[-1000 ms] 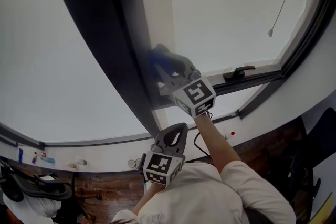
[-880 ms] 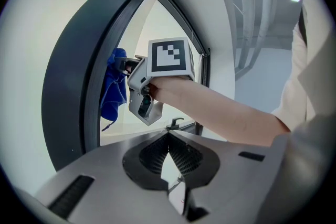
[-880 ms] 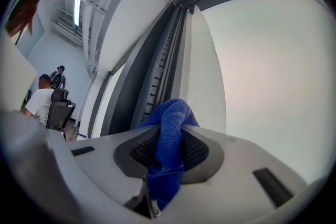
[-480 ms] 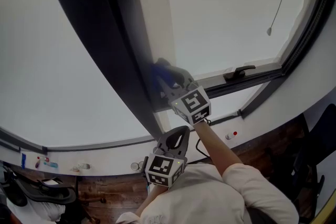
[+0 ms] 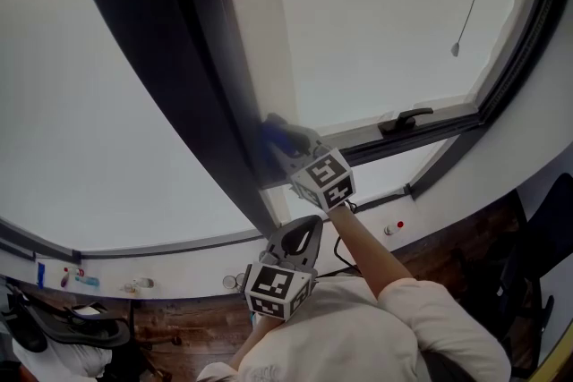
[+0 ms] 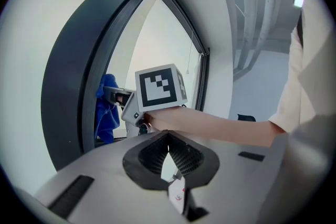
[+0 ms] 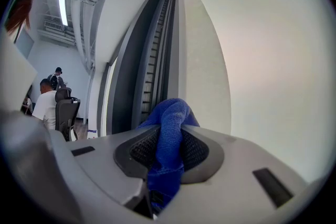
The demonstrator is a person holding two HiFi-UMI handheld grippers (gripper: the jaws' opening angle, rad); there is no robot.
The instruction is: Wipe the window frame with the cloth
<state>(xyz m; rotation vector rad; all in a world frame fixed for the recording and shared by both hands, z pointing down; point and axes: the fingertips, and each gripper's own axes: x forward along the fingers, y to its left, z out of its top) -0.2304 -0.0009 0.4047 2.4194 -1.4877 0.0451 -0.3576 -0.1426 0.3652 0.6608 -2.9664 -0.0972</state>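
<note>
A thin cord [image 5: 456,49] hangs down; a person [image 7: 46,105] is beside an office chair [image 7: 67,110].

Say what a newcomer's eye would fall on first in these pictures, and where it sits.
The blue cloth, clamped in the right gripper and held against the dark window frame, stands out from the pale glass around it. Lower in the head view, the left gripper hangs shut and empty.

The blue cloth [image 7: 169,128] is bunched up and pinched tight between the right gripper [image 7: 167,157] jaws. Its wad pokes out past the tips, up against the dark grey window frame [image 7: 149,65] upright just ahead.
</note>
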